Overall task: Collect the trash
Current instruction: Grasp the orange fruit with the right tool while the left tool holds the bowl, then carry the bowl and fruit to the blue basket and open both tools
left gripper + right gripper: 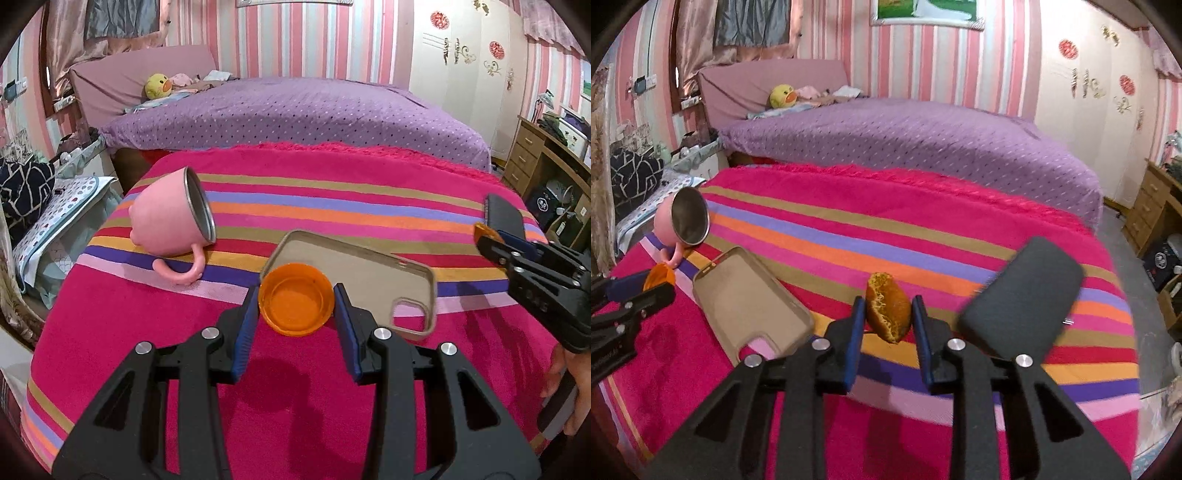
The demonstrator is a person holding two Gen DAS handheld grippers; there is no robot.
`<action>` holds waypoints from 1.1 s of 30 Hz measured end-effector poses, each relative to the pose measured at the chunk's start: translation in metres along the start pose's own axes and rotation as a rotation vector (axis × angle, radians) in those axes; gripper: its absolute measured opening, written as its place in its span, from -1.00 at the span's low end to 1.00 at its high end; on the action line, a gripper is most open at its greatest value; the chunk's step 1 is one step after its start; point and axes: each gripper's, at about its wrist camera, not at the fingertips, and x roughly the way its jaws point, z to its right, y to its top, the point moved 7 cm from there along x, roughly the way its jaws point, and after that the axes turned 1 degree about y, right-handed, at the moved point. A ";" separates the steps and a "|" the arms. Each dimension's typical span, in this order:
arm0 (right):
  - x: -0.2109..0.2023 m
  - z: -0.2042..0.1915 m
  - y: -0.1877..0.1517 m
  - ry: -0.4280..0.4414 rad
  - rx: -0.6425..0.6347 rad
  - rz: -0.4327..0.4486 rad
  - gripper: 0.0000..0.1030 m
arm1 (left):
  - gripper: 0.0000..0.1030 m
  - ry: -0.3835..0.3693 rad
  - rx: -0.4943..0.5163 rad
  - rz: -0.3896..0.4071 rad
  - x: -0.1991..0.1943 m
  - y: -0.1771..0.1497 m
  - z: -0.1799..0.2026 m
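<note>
The left hand-held gripper (pixel 297 306) is clamping an orange bottle cap (pixel 295 299), the right hand-held gripper (pixel 888 321) a bitten bread piece (pixel 888 308) — both trash bits lifted off the striped blanket (pixel 332 199); binning is remaining. Beyond — phone case (pixel 362 266), tipped pink mug (pixel 170 221).
</note>
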 end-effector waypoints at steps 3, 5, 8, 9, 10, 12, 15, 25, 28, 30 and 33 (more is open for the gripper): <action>-0.022 0.012 -0.002 -0.021 0.006 0.029 -0.49 | -0.24 -0.009 0.005 0.008 -0.008 -0.002 0.010; -0.038 0.018 -0.004 -0.034 0.006 0.051 -0.49 | -0.24 -0.013 0.011 0.017 -0.016 -0.003 0.017; -0.064 0.027 -0.008 -0.051 0.014 0.083 -0.49 | -0.24 -0.025 0.017 0.034 -0.028 -0.003 0.028; -0.073 0.030 -0.011 -0.054 0.019 0.091 -0.49 | -0.24 -0.029 0.021 0.041 -0.033 -0.003 0.032; -0.082 0.034 -0.015 -0.059 0.022 0.097 -0.49 | -0.24 -0.031 0.026 0.050 -0.038 -0.003 0.037; -0.097 0.040 -0.022 -0.070 0.024 0.107 -0.49 | -0.24 -0.036 0.033 0.064 -0.047 -0.004 0.045; -0.119 0.051 -0.034 -0.088 0.034 0.122 -0.49 | -0.24 -0.049 0.034 0.074 -0.061 -0.011 0.059; -0.177 0.105 -0.075 -0.106 0.109 0.158 -0.49 | -0.24 -0.049 0.030 0.051 -0.090 -0.036 0.102; -0.194 0.125 -0.080 -0.116 0.128 0.179 -0.49 | -0.24 -0.041 0.032 0.066 -0.103 -0.040 0.120; -0.207 0.138 -0.083 -0.130 0.127 0.191 -0.49 | -0.24 -0.044 0.037 0.077 -0.110 -0.042 0.133; -0.224 0.164 -0.090 -0.147 0.160 0.200 -0.49 | -0.24 -0.048 0.057 0.105 -0.121 -0.042 0.157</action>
